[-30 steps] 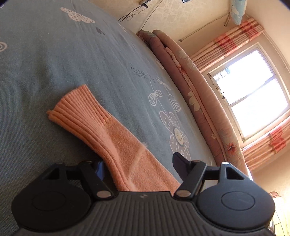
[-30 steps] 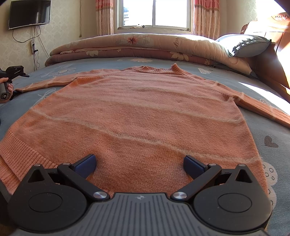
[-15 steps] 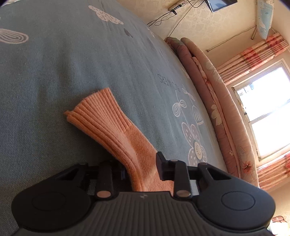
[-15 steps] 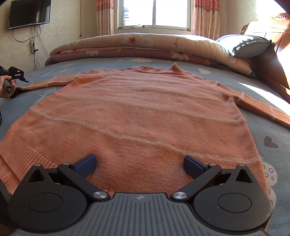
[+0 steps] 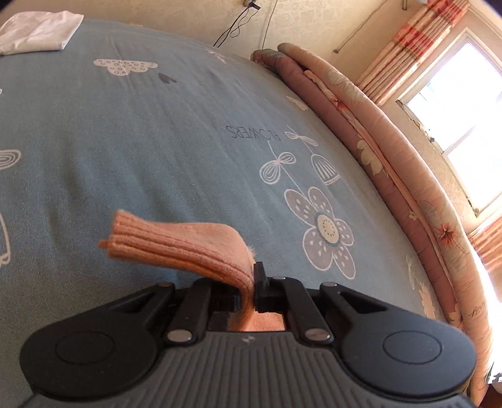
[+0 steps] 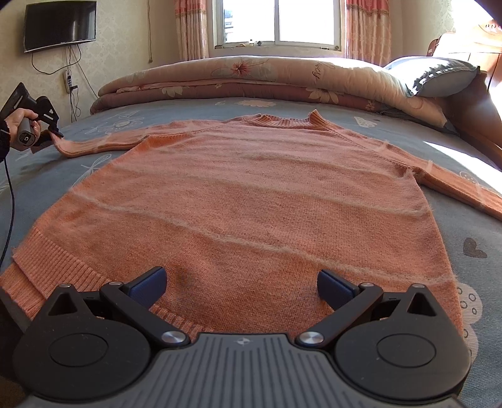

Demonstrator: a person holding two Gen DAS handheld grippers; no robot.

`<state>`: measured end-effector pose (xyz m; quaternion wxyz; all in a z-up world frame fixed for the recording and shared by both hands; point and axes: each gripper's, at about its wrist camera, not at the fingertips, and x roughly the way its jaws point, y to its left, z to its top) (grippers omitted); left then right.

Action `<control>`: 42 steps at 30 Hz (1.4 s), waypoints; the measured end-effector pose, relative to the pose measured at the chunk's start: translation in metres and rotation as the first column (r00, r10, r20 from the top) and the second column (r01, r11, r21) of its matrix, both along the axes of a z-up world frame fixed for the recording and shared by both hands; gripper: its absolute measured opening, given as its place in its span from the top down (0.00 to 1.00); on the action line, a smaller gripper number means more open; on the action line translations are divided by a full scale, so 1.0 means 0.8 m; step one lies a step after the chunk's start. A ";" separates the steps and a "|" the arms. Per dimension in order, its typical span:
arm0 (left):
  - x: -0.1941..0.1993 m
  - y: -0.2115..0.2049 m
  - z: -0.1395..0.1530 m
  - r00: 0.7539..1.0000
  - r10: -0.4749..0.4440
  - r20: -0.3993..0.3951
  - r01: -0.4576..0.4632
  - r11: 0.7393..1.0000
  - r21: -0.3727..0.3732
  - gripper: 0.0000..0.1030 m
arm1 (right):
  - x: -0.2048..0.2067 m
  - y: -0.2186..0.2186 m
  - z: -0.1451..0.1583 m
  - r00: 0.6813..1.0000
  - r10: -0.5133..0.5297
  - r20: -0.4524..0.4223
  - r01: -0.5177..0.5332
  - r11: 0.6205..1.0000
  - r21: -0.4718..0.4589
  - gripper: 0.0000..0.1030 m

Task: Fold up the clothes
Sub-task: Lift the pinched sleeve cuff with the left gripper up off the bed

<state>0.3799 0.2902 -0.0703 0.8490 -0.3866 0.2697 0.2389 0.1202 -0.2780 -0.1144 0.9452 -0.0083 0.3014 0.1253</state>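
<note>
An orange knit sweater (image 6: 248, 201) lies spread flat on the blue bedsheet (image 6: 470, 226), neck toward the window. My left gripper (image 5: 249, 293) is shut on the sweater's left sleeve (image 5: 188, 248) near the ribbed cuff, and the cuff hangs lifted above the sheet. In the right wrist view that same left gripper (image 6: 56, 133) pinches the sleeve end at the far left, held by a hand (image 6: 18, 122). My right gripper (image 6: 241, 285) hovers open over the sweater's hem, nothing between its fingers. The right sleeve (image 6: 464, 188) runs off toward the right edge.
A rolled floral quilt (image 6: 266, 81) lies along the far side of the bed, a grey pillow (image 6: 439, 78) at the right. A folded white cloth (image 5: 37, 31) sits at the sheet's far corner. A wall-mounted TV (image 6: 59, 25) and a window (image 6: 279, 22) are behind.
My left gripper closed on the sleeve near the cuff and lifted it off the sheet. The right gripper stayed where it was, open.
</note>
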 end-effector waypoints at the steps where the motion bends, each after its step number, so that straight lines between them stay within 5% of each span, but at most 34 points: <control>1: 0.004 -0.010 0.011 1.000 -0.020 0.001 0.020 1.000 0.020 0.95 | -0.002 0.000 0.002 1.000 0.005 0.007 -0.005 1.000 0.004 0.00; 10: 0.033 -0.102 0.098 0.982 -0.190 0.016 0.187 0.975 0.123 0.95 | -0.007 -0.018 0.016 1.000 -0.010 0.018 0.008 0.995 0.096 0.00; 17: 0.052 -0.194 0.152 0.953 -0.304 -0.007 0.298 0.928 0.225 0.95 | -0.006 -0.031 0.018 0.999 -0.043 0.005 0.042 0.988 0.147 0.00; 28: 0.080 -0.312 0.192 0.896 -0.443 -0.039 0.433 0.848 0.305 0.95 | -0.009 -0.046 0.025 0.997 -0.071 0.011 0.068 0.978 0.196 0.00; 42: 0.102 -0.417 0.207 0.831 -0.556 -0.032 0.536 0.784 0.314 0.95 | -0.012 -0.058 0.030 0.998 -0.069 -0.002 0.067 0.967 0.246 0.00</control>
